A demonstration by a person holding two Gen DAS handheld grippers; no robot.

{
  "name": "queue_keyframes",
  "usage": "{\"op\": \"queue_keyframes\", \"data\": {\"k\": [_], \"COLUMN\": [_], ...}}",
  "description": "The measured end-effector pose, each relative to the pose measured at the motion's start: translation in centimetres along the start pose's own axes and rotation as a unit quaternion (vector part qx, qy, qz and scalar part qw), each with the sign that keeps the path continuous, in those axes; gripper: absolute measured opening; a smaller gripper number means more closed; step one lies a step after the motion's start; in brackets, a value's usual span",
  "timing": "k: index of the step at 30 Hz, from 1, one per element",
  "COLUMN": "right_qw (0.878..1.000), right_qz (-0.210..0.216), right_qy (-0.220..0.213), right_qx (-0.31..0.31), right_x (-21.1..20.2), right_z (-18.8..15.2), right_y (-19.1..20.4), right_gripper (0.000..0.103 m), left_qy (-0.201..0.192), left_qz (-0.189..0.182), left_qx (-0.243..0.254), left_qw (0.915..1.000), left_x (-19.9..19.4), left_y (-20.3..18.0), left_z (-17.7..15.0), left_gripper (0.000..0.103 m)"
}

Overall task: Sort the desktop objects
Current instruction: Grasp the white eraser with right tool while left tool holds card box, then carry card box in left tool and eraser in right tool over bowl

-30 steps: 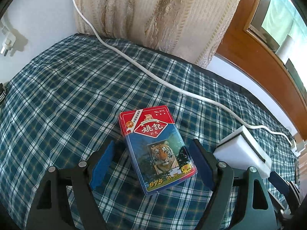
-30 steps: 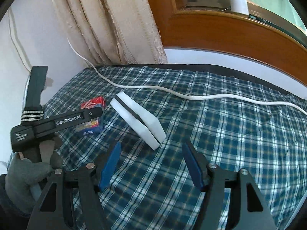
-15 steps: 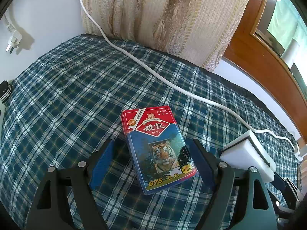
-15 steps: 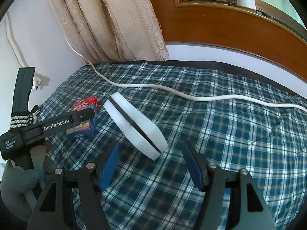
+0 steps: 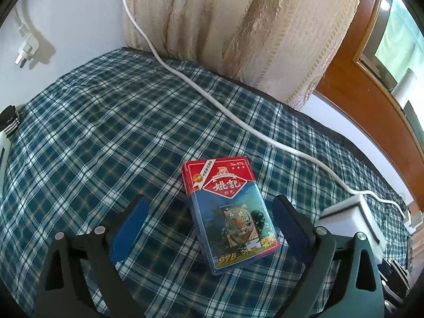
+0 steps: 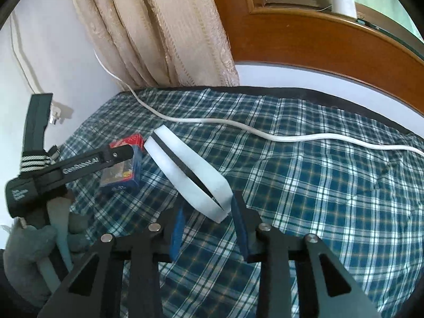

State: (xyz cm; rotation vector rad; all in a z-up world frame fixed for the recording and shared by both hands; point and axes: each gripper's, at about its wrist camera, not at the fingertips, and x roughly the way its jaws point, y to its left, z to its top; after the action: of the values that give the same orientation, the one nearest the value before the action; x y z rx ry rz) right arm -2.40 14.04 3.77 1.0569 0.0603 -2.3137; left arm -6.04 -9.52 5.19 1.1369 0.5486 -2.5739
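A red and blue playing-card box (image 5: 228, 212) with a tiger picture lies flat on the plaid cloth (image 5: 92, 145). It sits between the fingers of my left gripper (image 5: 210, 206); the jaws are opening and neither pad touches it. A white block (image 6: 185, 172) with a black middle layer lies just right of the card box (image 6: 124, 167). My right gripper (image 6: 209, 212) is closing, and both pads meet the block's near end. In the left wrist view the white block (image 5: 352, 220) shows at the right edge.
A white cable (image 6: 291, 137) runs across the cloth behind the objects, up past a beige curtain (image 5: 238, 26). A plug (image 5: 25, 50) hangs on the white wall at left. A wooden window frame (image 6: 318, 39) borders the back right. A gloved hand (image 6: 23, 251) holds the left gripper.
The right gripper has come forward to the white block, and its jaws have narrowed onto its near end. The left jaws have spread a little wider. The card box has not moved.
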Motion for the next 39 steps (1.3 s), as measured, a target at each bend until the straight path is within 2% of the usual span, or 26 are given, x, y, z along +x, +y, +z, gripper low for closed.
{"op": "queue_keyframes", "data": {"k": [4,14,15,18,20,26,30,39], "right_qw": [1.0,0.999,0.999,0.999,0.998,0.996,0.994,0.986], "right_qz": [0.003,0.002,0.002,-0.003,-0.004,-0.017,-0.024,-0.046], "right_qy": [-0.004,-0.015,-0.015,-0.018,-0.02,-0.029,-0.039,-0.062], "right_qx": [0.003,0.029,0.031,0.042,0.054,0.081,0.098,0.144], "right_x": [-0.8,-3.2,-3.4,-4.3,-5.0,-7.2,-9.0,-13.2], "right_z": [-0.2,-1.5,-1.7,-2.2,-2.8,-4.1,-5.0,-7.2], "right_y": [0.4,0.8,0.8,0.6,0.3,-0.7,-1.4,-3.3], "right_gripper": [0.037,0.037,0.037,0.037,0.037,0.037,0.037,0.037], "left_qy": [0.006,0.015,0.014,0.009,0.007,0.009,-0.009,-0.021], "left_qz": [0.0,0.015,0.016,0.021,0.021,-0.004,-0.021,-0.069], "left_qx": [0.015,0.042,0.042,0.04,0.041,0.052,0.077,0.11], "left_qw": [0.9999,0.9989,0.9989,0.9989,0.9989,0.9986,0.9968,0.9913], "left_x": [0.9,1.8,1.8,1.7,1.5,0.6,-0.8,-3.8], "left_y": [-0.8,-1.7,-1.6,-1.4,-1.3,-1.7,-3.4,-6.2], "left_z": [-0.1,0.0,0.0,0.3,0.4,-0.1,-0.2,-1.2], "left_gripper": [0.103,0.101,0.1,0.085,0.07,0.069,0.069,0.069]}}
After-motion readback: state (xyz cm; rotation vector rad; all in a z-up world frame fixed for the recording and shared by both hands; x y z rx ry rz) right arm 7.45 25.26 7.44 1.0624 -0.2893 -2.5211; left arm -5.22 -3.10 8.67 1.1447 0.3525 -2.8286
